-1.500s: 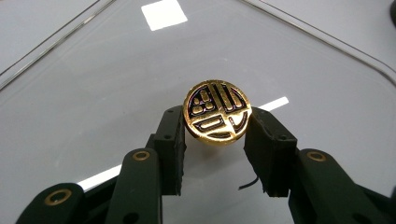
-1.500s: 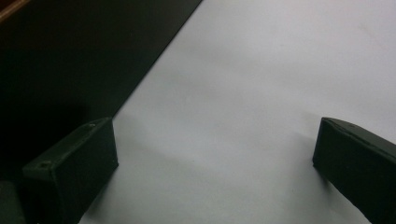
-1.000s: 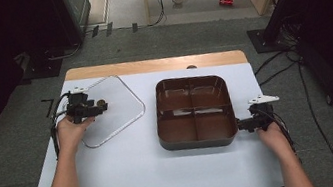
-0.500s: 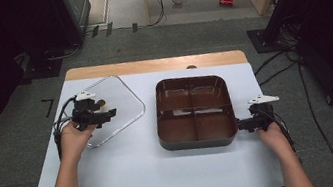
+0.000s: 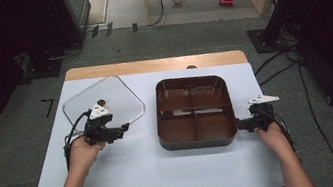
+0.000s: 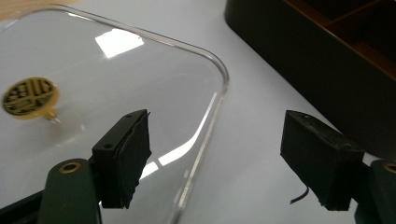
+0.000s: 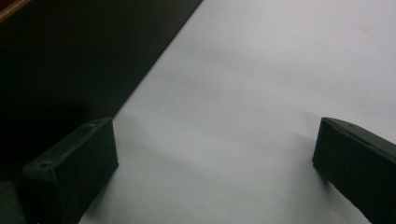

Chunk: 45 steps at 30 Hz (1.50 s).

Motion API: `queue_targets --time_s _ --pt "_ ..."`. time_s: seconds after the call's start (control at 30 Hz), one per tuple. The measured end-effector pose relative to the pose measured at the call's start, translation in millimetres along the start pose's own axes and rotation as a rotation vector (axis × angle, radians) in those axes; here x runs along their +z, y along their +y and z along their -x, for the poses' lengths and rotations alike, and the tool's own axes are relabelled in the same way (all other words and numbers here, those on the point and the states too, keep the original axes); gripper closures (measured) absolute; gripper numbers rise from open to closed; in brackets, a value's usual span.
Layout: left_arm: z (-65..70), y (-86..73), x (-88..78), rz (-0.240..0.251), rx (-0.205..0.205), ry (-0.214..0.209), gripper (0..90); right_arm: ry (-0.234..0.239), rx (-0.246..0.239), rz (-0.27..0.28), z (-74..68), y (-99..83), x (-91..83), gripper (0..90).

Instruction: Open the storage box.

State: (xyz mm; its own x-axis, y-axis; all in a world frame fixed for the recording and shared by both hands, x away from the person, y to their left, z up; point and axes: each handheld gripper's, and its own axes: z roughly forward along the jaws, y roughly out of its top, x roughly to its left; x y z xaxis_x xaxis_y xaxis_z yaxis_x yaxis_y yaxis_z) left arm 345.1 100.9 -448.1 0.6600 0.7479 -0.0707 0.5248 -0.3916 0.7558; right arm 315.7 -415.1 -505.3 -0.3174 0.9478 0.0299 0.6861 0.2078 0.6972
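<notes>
Lid (image 5: pixel 103 102): high view; I logged the clear lid lying flat on the white table (image 5: pixel 132 180), well left of the brown tray (image 5: pixel 194 111), its gold knob (image 5: pixel 101 103) near the middle.
Left gripper (image 5: pixel 124 128): high view; I had it at the lid's near right corner. Compared with the earlier pictures it had slid toward me and toward the tray, off the lid's middle. Its jaws had just been opening.
Meaning: I judged the lid set down and released, so the tray stood uncovered and the hand was free for the next move.
Right gripper (image 5: pixel 239 125): high view; just beside the tray's near right corner, same spot as in the earlier pictures.
Tray: high view; four compartments, nothing in them that I could see.
Left jaws: left gripper view; wide apart, nothing pinched. One pad (image 6: pixel 126 158) hung over the lid (image 6: pixel 107 84), the other pad (image 6: pixel 322 158) over bare table (image 6: pixel 261 154); the lid's edge ran between them.
Knob (image 6: pixel 30 95): left gripper view; gold disc with a lattice pattern, no readable characters.
Right jaws: right gripper view; spread open over bare table (image 7: pixel 243 93), gripping nothing; tray wall (image 7: pixel 70 60) beside the left pad (image 7: pixel 74 168).
Writing: no brand, label or text that I could read anywhere.
</notes>
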Motion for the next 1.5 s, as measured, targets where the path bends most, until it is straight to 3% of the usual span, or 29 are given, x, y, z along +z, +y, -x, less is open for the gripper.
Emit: queue_targets --time_s 0.17,0.3,0.57,0.67,0.8,0.87,0.97,1.23,1.5 --pt "23.6 -7.6 7.7 -0.021 0.083 -0.032 22.1 0.000 0.000 0.000 0.0 0.0 0.0 0.0" --pt "38.0 -11.8 12.7 -0.020 0.082 -0.087 21.8 0.000 0.000 0.000 0.0 0.0 0.0 0.0" --pt "66.8 -20.2 29.1 -0.077 0.171 -0.127 21.8 0.000 0.001 0.000 -0.1 0.0 -0.1 0.0" --pt "68.9 -21.7 34.4 -0.090 0.165 -0.141 22.4 0.000 0.001 -0.001 0.0 0.0 -0.2 0.0" --pt "71.6 -23.2 42.1 -0.100 0.168 -0.112 24.3 0.000 0.000 -0.001 0.1 0.0 -0.1 0.0" --pt "74.0 -24.1 46.0 -0.107 0.165 -0.124 24.3 0.000 0.000 -0.001 0.1 0.0 -0.1 0.0" --pt "78.3 -25.5 50.0 -0.090 0.198 -0.109 23.1 0.000 0.000 -0.001 0.1 0.0 -0.1 0.0" --pt "77.5 -30.6 51.5 -0.049 0.200 -0.124 18.9 0.000 0.000 -0.001 0.1 0.0 -0.1 0.0" --pt "77.7 -31.0 51.3 -0.048 0.202 -0.122 18.8 0.000 0.000 -0.001 0.1 0.0 -0.1 0.0"
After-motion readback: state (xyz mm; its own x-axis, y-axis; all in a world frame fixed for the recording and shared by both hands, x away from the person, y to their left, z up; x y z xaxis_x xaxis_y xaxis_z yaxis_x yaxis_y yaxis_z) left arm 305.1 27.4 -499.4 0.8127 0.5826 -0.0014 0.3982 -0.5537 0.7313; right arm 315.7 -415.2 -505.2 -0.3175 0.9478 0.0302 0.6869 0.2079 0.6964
